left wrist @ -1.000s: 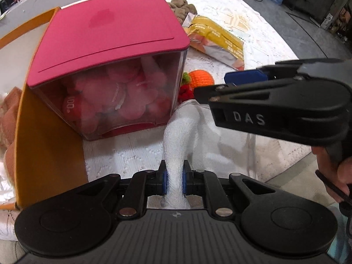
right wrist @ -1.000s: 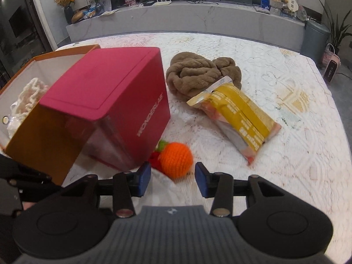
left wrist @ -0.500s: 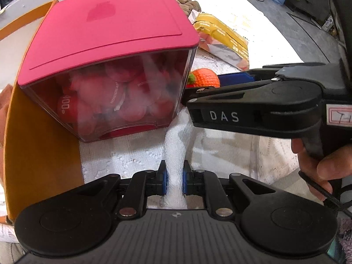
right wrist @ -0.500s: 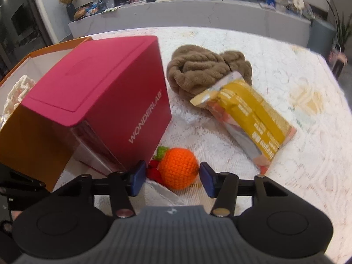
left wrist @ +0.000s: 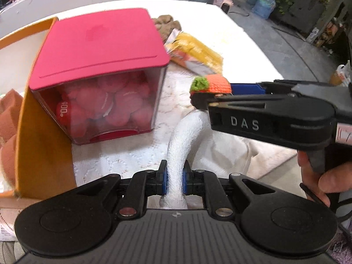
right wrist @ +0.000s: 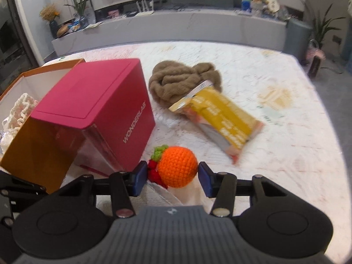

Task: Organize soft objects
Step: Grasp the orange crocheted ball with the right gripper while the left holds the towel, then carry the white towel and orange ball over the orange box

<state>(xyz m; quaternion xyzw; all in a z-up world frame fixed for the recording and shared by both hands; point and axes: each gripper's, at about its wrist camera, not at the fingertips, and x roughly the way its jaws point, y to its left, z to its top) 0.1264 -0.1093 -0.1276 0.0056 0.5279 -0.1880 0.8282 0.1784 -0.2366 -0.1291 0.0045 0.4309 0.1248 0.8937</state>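
Observation:
My left gripper (left wrist: 175, 179) is shut on a fold of a white towel (left wrist: 182, 136) that trails up from the tablecloth near the table's front edge. A crocheted orange (right wrist: 177, 166) with a green top and red bits sits between the blue pads of my right gripper (right wrist: 172, 176). Its jaws are closing and both pads touch the toy. In the left wrist view the crocheted orange (left wrist: 216, 83) shows at the tip of the right gripper, above the towel. A brown towel (right wrist: 182, 81) lies bunched further back on the table.
A pink-lidded clear box (left wrist: 99, 44) of pink items stands left of the grippers, against an open orange box (right wrist: 33, 149) holding white knitted fabric. A yellow snack packet (right wrist: 220, 118) lies by the brown towel. The table edge and floor are at the right in the left wrist view.
The right gripper came forward around the crocheted orange, which now sits between its pads. The left gripper kept its hold on the white towel and shifted slightly.

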